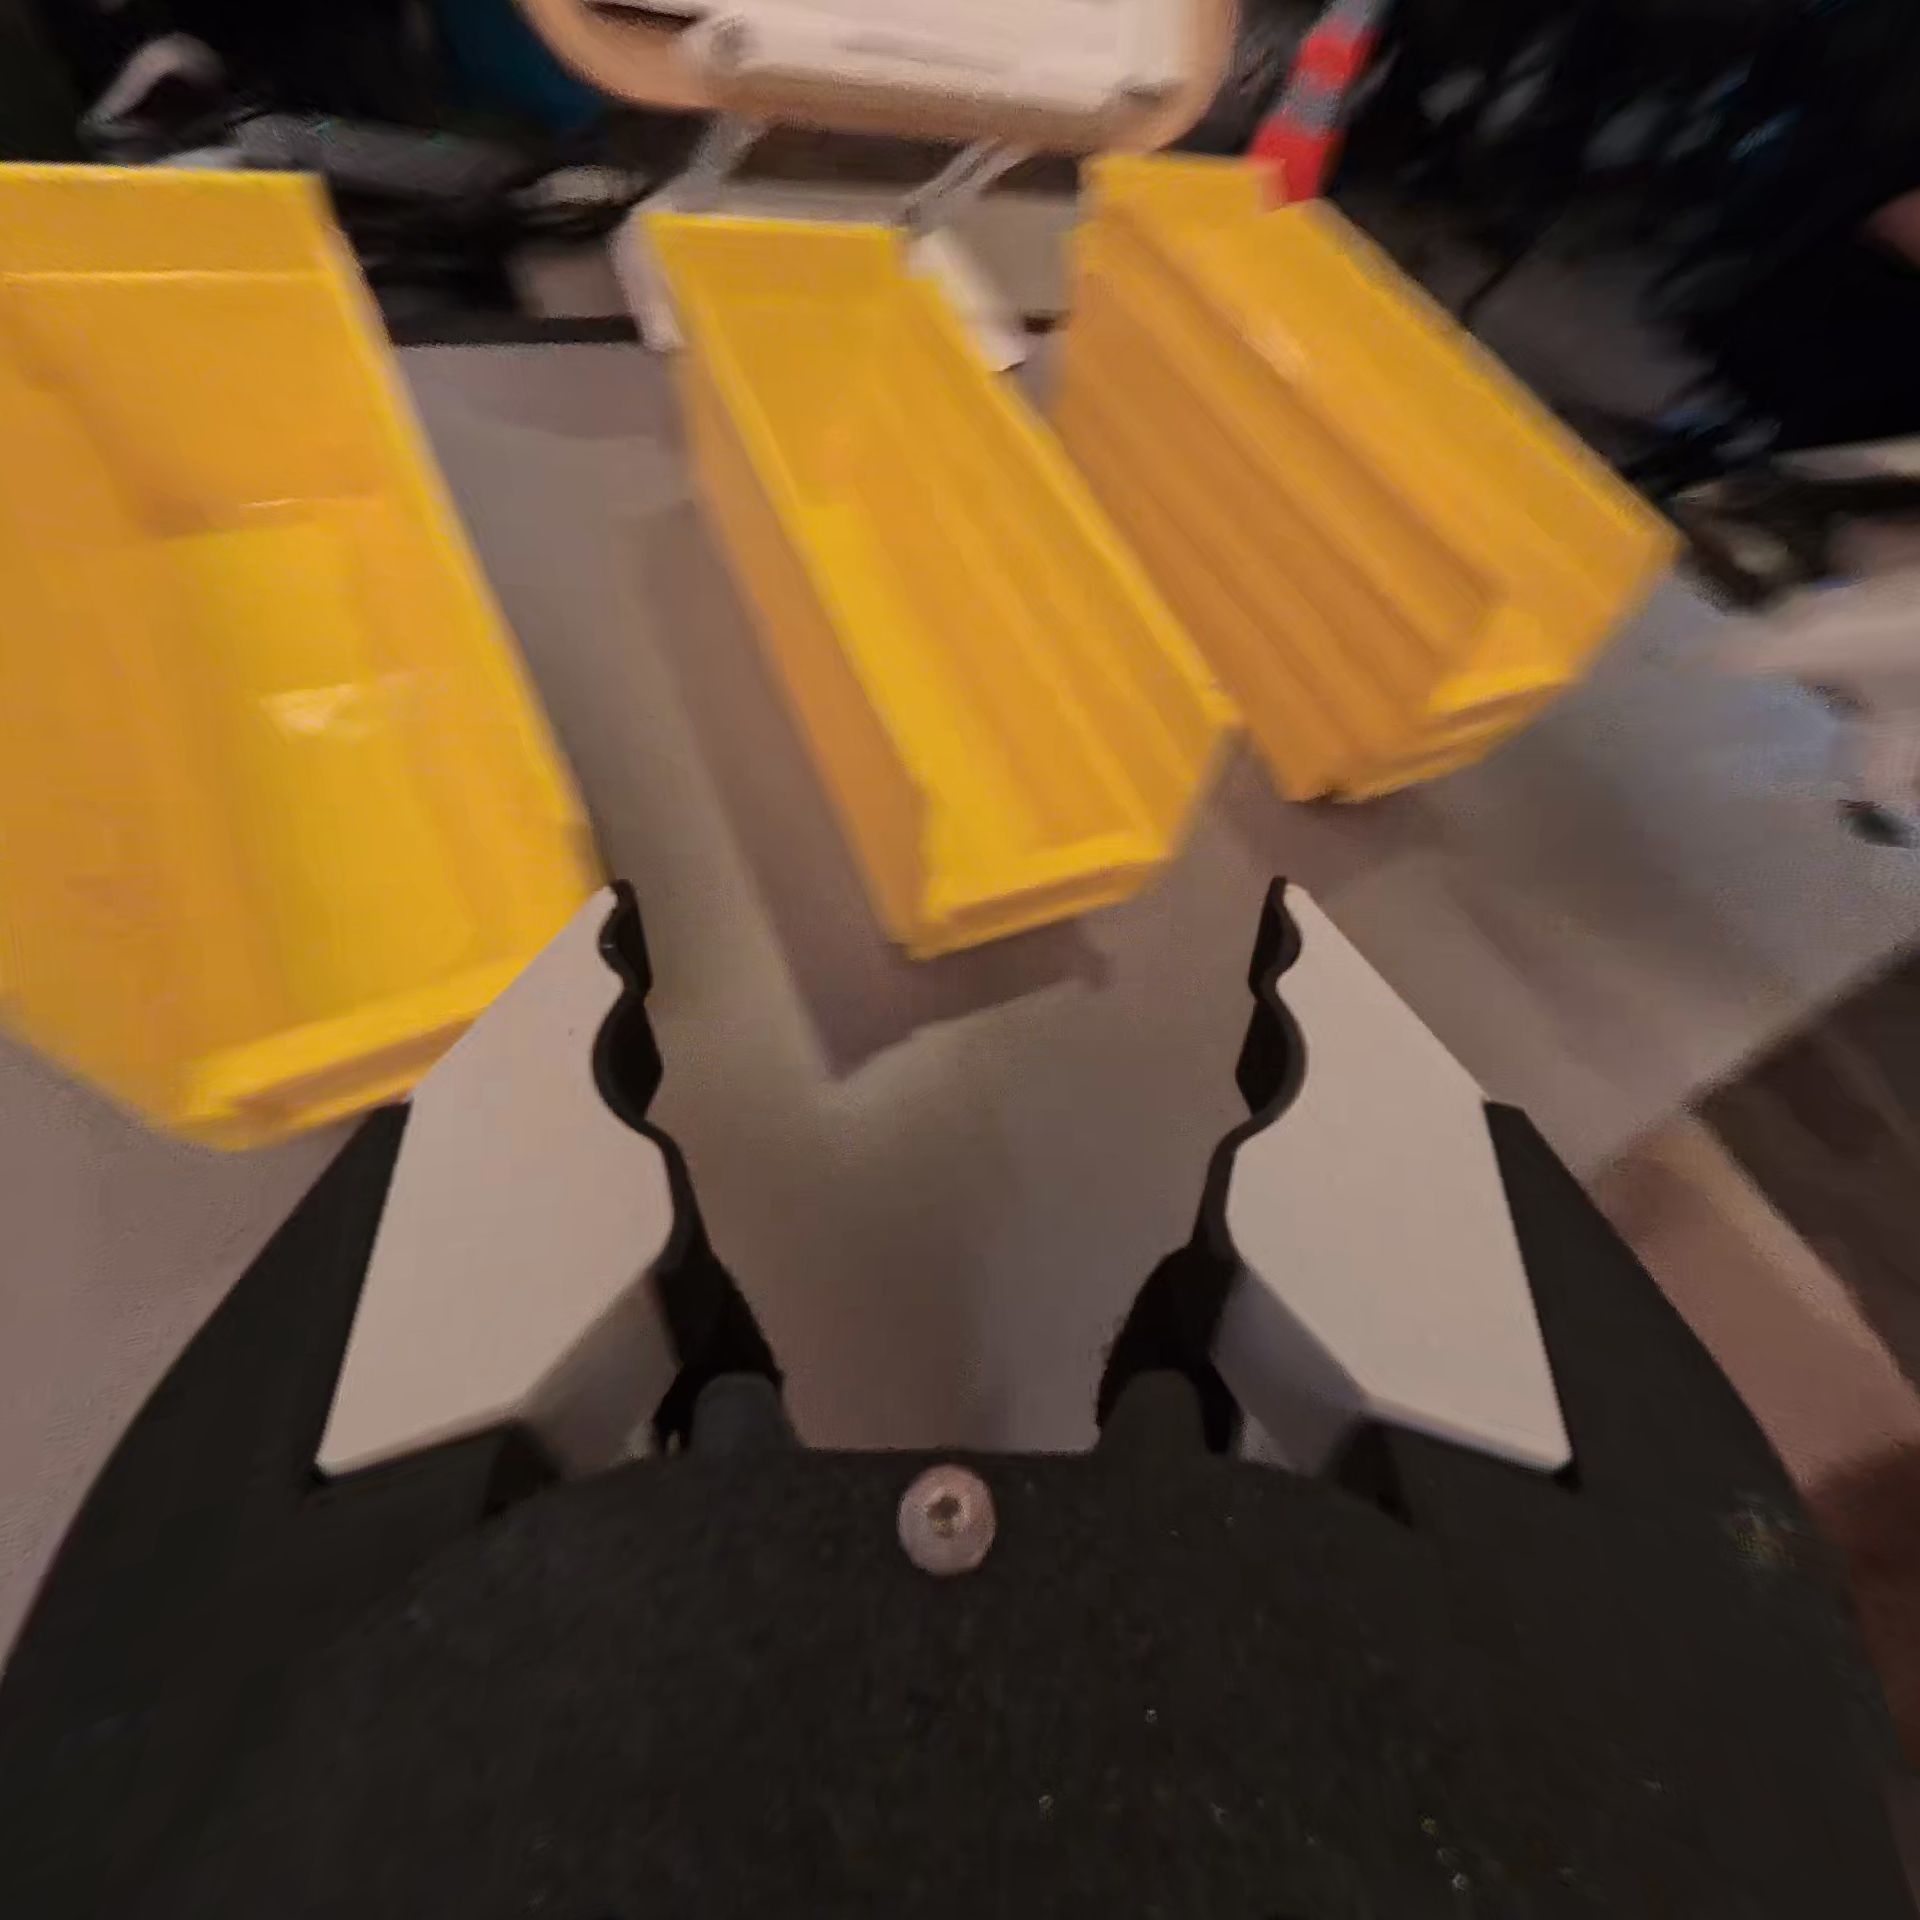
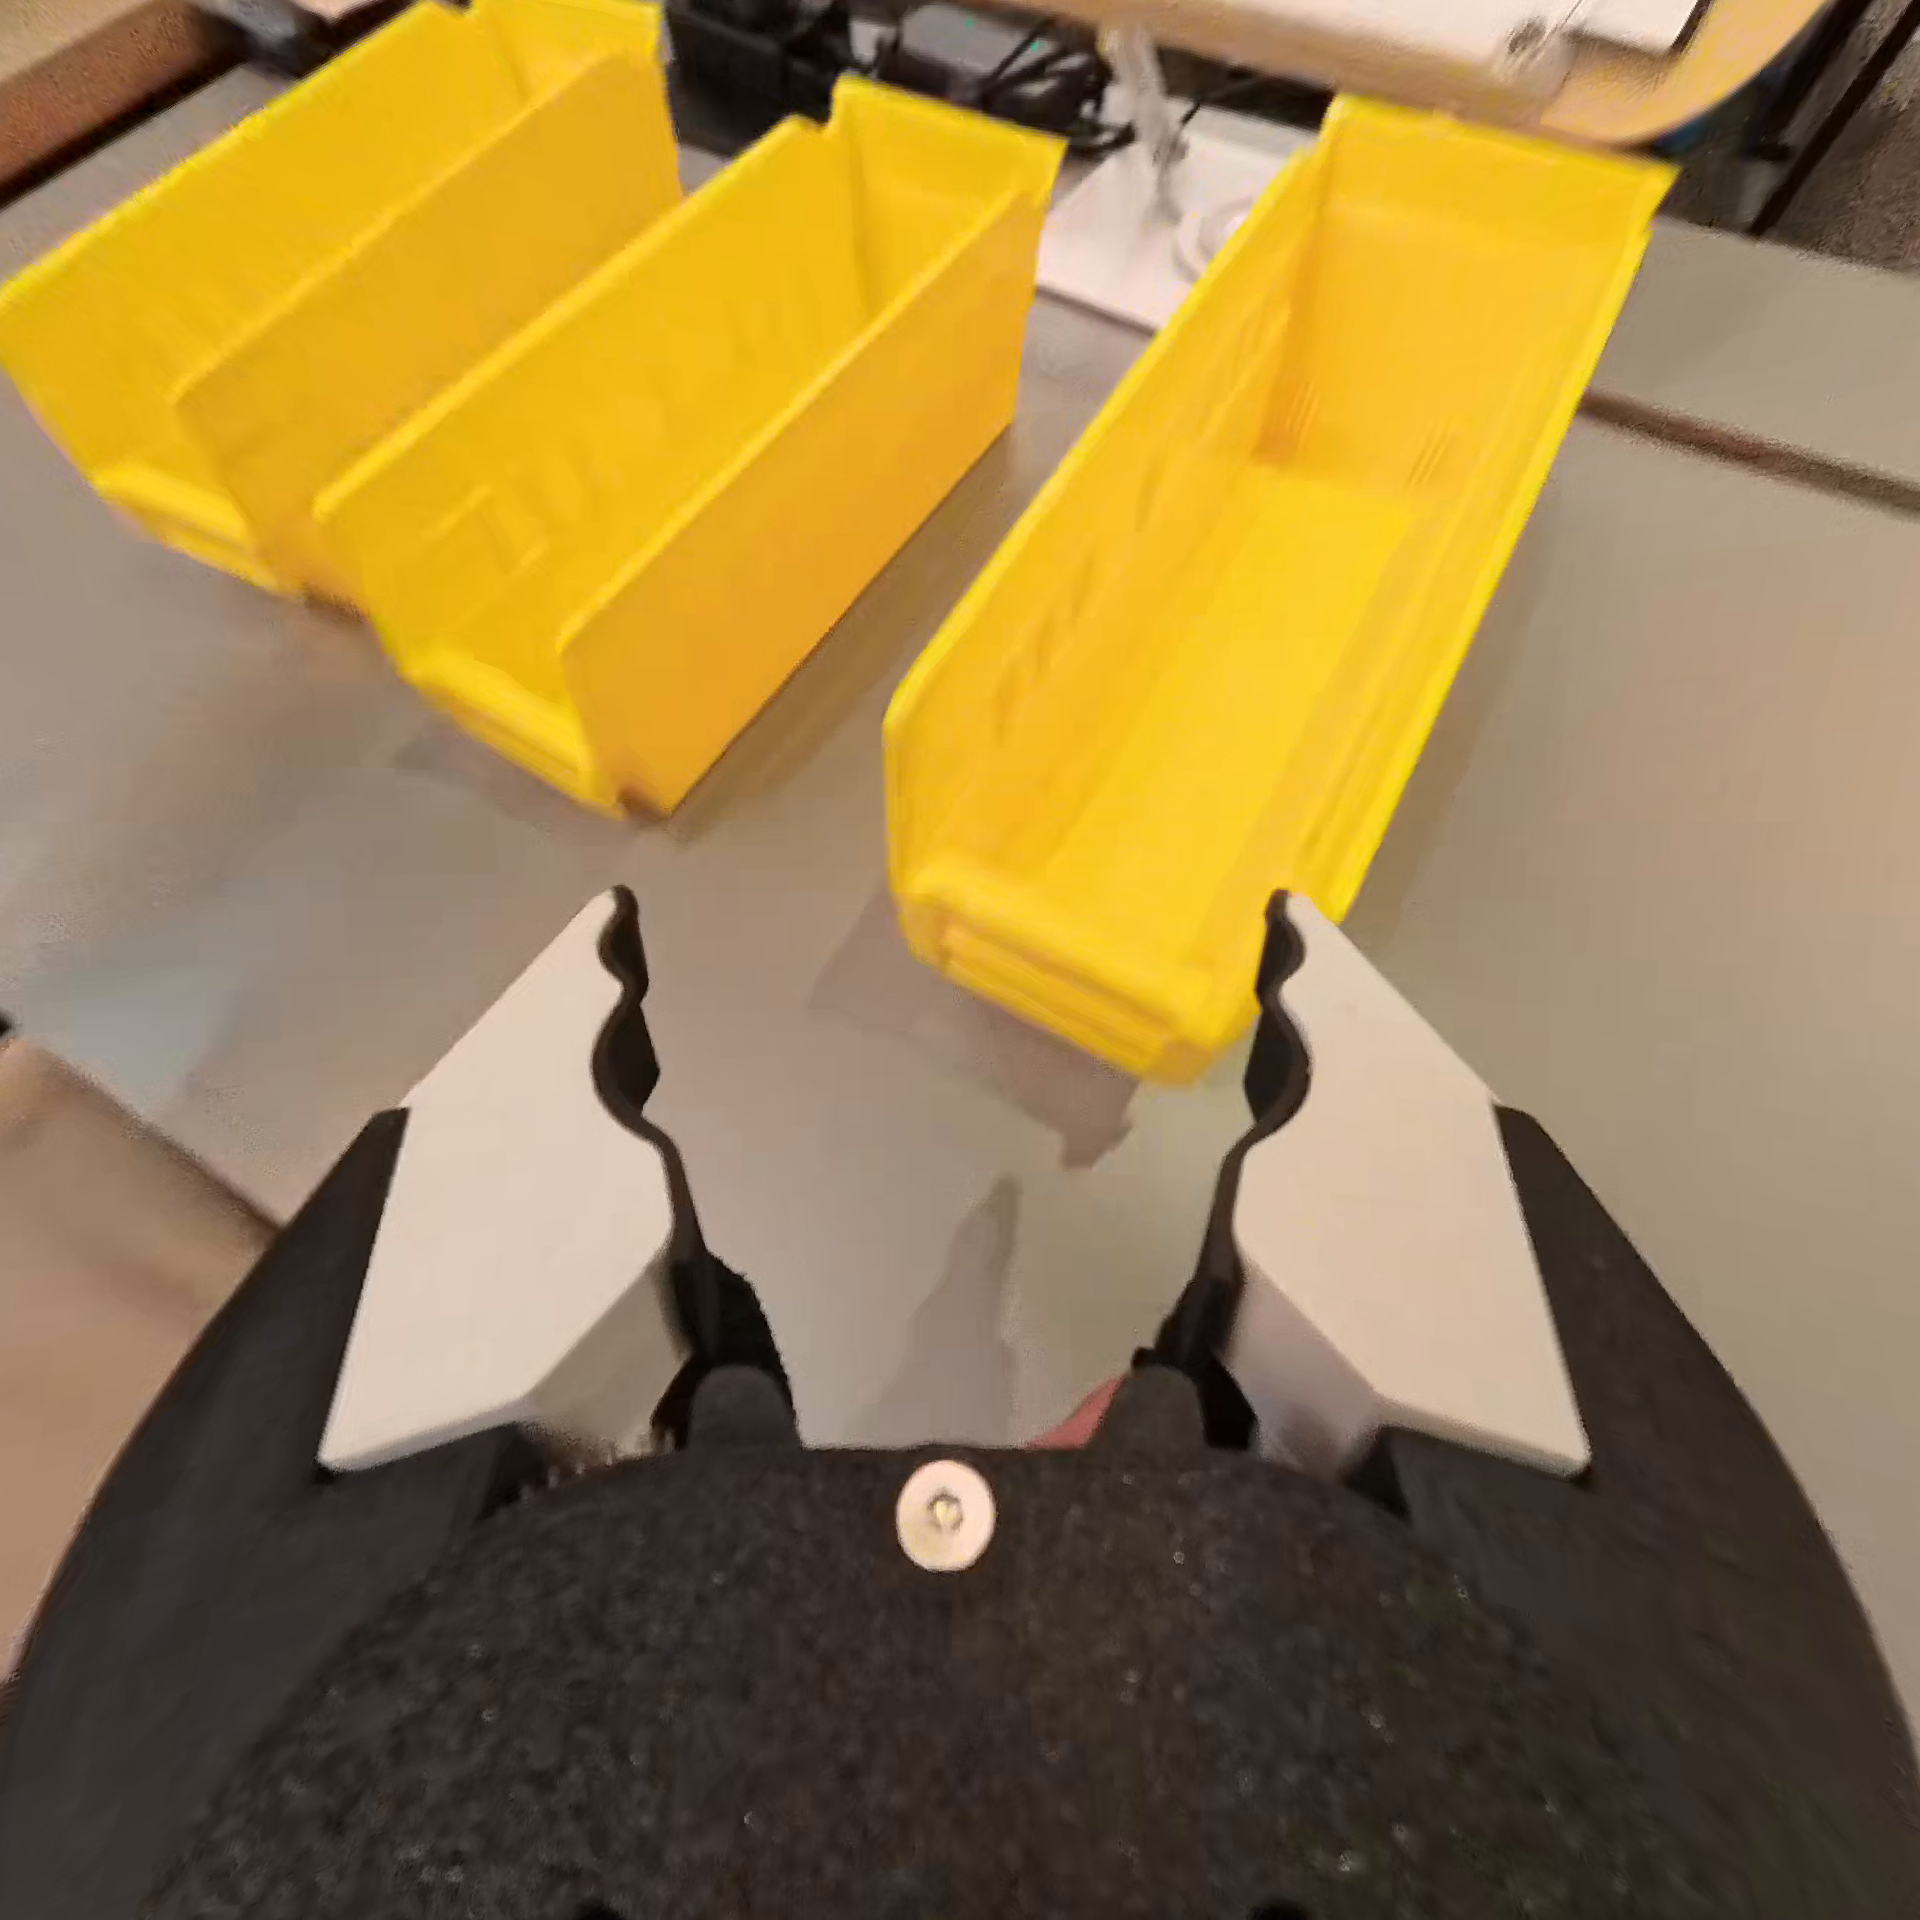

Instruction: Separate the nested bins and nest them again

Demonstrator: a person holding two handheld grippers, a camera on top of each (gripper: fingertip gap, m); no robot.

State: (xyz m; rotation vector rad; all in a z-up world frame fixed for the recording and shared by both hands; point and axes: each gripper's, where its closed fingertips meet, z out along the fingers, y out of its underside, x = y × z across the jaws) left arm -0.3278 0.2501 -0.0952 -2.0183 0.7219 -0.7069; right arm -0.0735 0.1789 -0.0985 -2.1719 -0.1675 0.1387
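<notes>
Three yellow bins stand apart on the grey table (image 2: 312, 831). In the left wrist view they show blurred as a left bin (image 1: 239, 644), a middle bin (image 1: 935, 582) and a right bin (image 1: 1340, 468). My left gripper (image 1: 951, 894) is open and empty, just short of the middle bin's near end. In the right wrist view the left bin (image 2: 343, 291), the middle bin (image 2: 686, 447) and the right bin (image 2: 1247, 582) lie side by side. My right gripper (image 2: 951, 904) is open and empty, and its right finger overlaps the right bin's near corner in the picture.
A pale wooden board (image 2: 1403, 52) and cables (image 2: 1039, 73) lie beyond the table's far edge. Dark clutter (image 1: 1662, 208) fills the background behind the bins. The table's right edge (image 1: 1714, 1039) drops to a brown floor.
</notes>
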